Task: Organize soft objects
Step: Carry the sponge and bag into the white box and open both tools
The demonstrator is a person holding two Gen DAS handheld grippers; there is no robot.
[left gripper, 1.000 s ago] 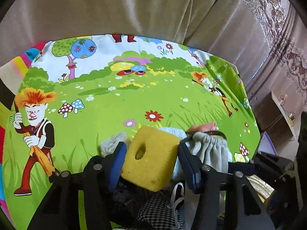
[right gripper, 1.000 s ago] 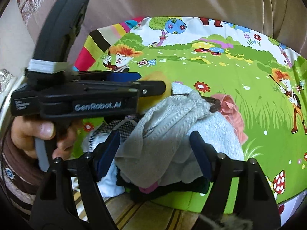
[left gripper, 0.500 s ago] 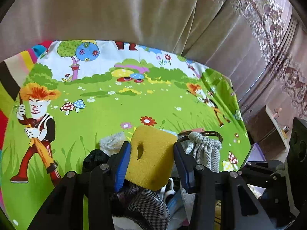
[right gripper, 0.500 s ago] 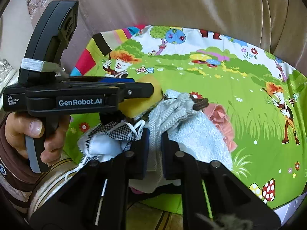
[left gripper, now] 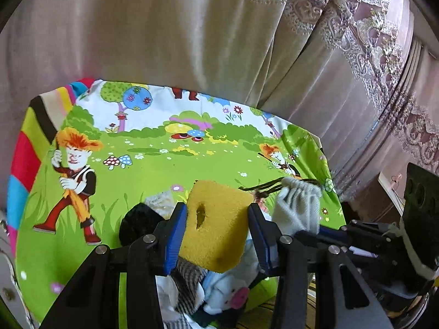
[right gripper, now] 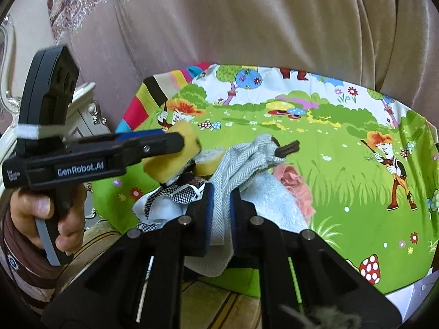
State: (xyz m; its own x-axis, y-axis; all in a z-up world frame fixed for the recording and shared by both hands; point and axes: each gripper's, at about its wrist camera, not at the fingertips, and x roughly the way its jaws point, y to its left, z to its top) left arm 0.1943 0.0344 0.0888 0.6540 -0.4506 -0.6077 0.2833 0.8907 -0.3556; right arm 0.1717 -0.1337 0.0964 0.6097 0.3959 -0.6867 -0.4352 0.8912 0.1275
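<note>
Beige curtains hang behind the cartoon-print tablecloth point(right gripper: 343, 164). Your left gripper point(left gripper: 216, 227) clamps the yellow sponge point(left gripper: 216, 224) above the pile of soft things point(right gripper: 274, 194) at the near edge; your right gripper point(right gripper: 221, 213) pinches the grey drawstring pouch point(right gripper: 244, 159) there.

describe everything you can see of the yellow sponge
The yellow sponge is a thick, squarish block of porous foam with rounded corners and a slot-shaped hole through its face. It sits tilted, pinched between the blue pads of the left gripper, lifted above the pile of soft things at the near edge of the cartoon cloth.
</note>
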